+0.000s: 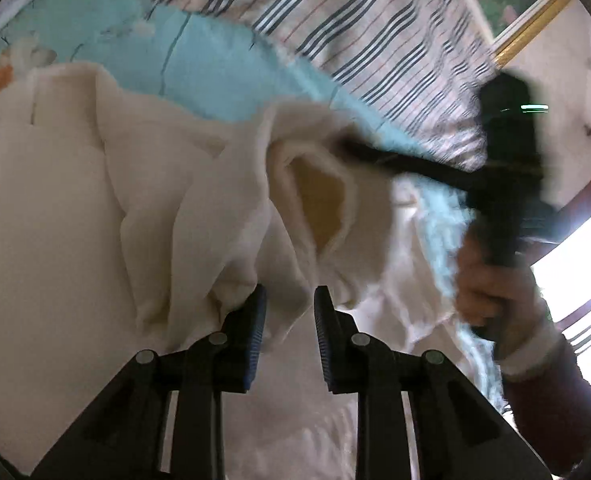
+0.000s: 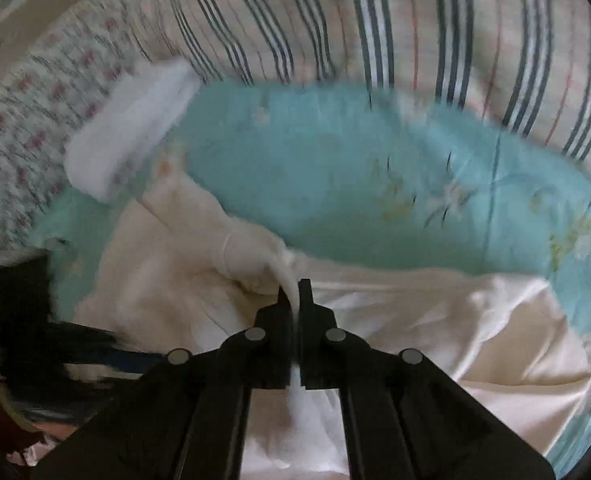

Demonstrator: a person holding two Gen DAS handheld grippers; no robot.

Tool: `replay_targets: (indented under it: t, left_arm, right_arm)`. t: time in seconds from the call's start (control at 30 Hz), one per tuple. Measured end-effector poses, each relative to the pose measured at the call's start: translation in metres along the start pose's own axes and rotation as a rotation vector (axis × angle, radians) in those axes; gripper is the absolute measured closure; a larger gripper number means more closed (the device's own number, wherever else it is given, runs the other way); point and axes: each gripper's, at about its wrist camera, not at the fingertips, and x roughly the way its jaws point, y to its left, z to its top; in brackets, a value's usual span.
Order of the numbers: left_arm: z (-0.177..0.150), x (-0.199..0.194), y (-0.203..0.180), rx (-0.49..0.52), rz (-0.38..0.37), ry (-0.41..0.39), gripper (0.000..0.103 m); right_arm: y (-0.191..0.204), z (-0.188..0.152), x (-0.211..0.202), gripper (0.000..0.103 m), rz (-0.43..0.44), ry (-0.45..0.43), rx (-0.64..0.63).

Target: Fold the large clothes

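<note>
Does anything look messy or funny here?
Yes. The cream garment lies bunched in twisted folds on the turquoise sheet, not flat. The right gripper pinches one bit; the left gripper is open.

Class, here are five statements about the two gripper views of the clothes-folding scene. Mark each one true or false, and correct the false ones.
1. The right gripper is shut on a fold of the cream garment. True.
2. The left gripper is clamped tight on the cloth. False: its jaws stand apart, with cream fabric bunched against and between them.
3. The garment lies on a light blue sheet. True.
4. The striped bedding is plain red. False: it is pale with dark blue stripes.
5. The hand holding the other gripper shows in the left wrist view. True, though blurred.
</note>
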Motion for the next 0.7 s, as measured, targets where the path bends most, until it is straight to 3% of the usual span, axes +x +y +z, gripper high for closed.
replay_targets:
  t: [0.13, 0.2, 0.33, 0.43, 0.53, 0.6, 0.63, 0.7]
  left_arm:
    - [0.019, -0.001, 0.002, -0.025, 0.025, -0.057, 0.080]
    - [0.034, -0.011, 0.003, -0.041, 0.038, -0.129, 0.080]
    - [0.034, -0.030, 0.008, -0.085, 0.038, -0.187, 0.078]
    - [0.009, -0.045, 0.012, -0.113, 0.039, -0.167, 0.077]
    - [-0.028, -0.069, 0.026, -0.192, -0.031, -0.155, 0.074]
    - [-0.048, -0.082, 0.038, -0.264, -0.098, -0.157, 0.068]
    - [-0.053, -0.086, 0.041, -0.286, -0.120, -0.158, 0.066]
    - [-0.056, -0.090, 0.046, -0.334, -0.172, -0.157, 0.053]
  right_arm:
    - [0.017, -0.018, -0.080, 0.101, 0.114, -0.195, -0.038]
    - [0.032, -0.035, -0.099, 0.101, 0.137, -0.206, -0.101]
    - [0.056, -0.084, -0.082, 0.100, 0.116, -0.074, -0.179]
    - [0.047, -0.122, -0.055, 0.099, 0.084, 0.059, -0.111]
    - [0.032, -0.148, -0.051, 0.082, 0.115, 0.083, 0.021]
    - [0.024, -0.156, -0.057, 0.062, 0.138, 0.052, 0.091]
    - [0.019, -0.159, -0.063, 0.058, 0.144, 0.026, 0.131]
    - [0.010, -0.161, -0.074, 0.055, 0.151, -0.023, 0.204]
